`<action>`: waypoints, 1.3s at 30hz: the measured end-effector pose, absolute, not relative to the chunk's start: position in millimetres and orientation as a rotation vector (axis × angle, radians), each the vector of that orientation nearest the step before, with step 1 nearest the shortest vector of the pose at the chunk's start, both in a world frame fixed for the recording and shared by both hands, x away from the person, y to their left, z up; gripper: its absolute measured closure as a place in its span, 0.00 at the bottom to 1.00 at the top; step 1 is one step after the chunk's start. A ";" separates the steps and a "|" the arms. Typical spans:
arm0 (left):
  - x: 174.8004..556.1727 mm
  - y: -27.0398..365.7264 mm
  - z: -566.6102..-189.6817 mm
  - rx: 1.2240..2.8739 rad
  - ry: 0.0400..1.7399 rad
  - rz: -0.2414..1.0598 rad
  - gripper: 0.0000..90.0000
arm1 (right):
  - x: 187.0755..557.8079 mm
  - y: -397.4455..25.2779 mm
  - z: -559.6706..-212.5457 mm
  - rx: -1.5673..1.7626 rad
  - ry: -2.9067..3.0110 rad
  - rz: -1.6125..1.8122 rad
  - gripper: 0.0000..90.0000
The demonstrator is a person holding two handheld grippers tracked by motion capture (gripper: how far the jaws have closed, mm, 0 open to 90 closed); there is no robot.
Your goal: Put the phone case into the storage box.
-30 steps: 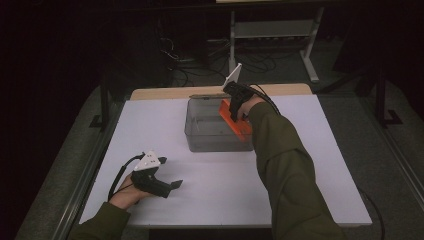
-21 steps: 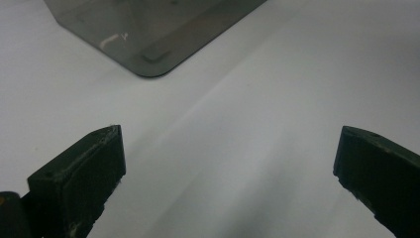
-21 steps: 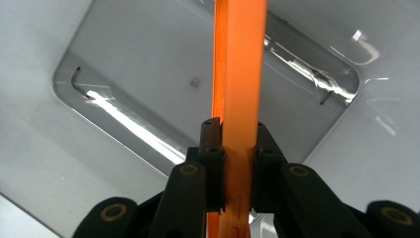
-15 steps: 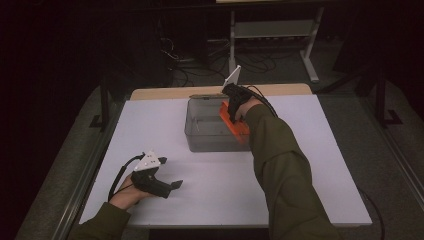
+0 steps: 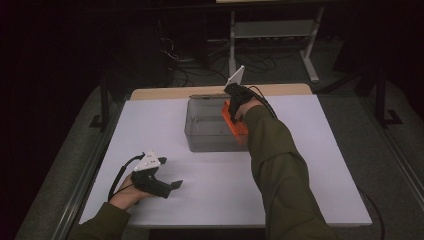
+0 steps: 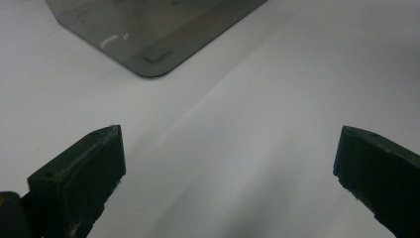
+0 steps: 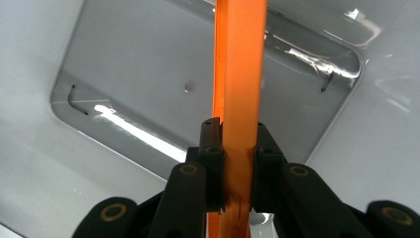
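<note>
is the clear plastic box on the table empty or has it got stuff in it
Empty. The right gripper view looks straight down into the clear box and shows a bare floor; the orange piece, clamped in the right gripper, hangs above it.

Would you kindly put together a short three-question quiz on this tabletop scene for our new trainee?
1. True or false: the right gripper is clamped on an orange flat piece.
2. What lies directly beneath that piece? A) a clear plastic bin B) a wooden crate C) a metal pan
3. How do the jaws of the left gripper stand, and what do they hold?

Key: 1 true. 2 A. 3 Wide apart, holding nothing, over the white table.
</note>
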State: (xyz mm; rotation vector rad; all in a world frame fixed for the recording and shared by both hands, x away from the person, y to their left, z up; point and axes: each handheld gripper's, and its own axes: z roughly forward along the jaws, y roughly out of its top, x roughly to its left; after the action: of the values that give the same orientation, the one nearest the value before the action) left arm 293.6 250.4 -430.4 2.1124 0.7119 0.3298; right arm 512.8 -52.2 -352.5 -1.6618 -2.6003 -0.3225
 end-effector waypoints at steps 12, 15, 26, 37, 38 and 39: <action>293.8 250.4 -430.5 2.113 0.711 0.332 0.00 | 515.0 -62.8 -360.3 -1.781 -2.497 -0.315 0.87; 293.6 250.1 -430.6 2.111 0.712 0.331 0.00 | 515.4 -64.2 -361.1 -1.803 -2.481 -0.312 0.87; 293.2 249.9 -430.7 2.109 0.714 0.326 0.00 | 516.7 -69.0 -362.7 -1.886 -2.404 -0.295 0.87; 293.3 249.9 -430.7 2.113 0.713 0.327 0.00 | 517.1 -75.8 -370.0 -1.948 -2.360 -0.263 0.87; 293.3 249.9 -430.7 2.112 0.713 0.327 0.00 | 517.2 -76.3 -370.3 -1.953 -2.359 -0.261 0.87; 293.3 249.9 -430.7 2.112 0.713 0.326 0.00 | 517.4 -76.6 -370.6 -1.955 -2.359 -0.259 0.87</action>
State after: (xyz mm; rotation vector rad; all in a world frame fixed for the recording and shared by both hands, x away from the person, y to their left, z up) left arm 293.3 249.9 -430.7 2.1121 0.7128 0.3265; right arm 517.4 -76.6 -370.6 -1.9549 -2.3591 -0.2588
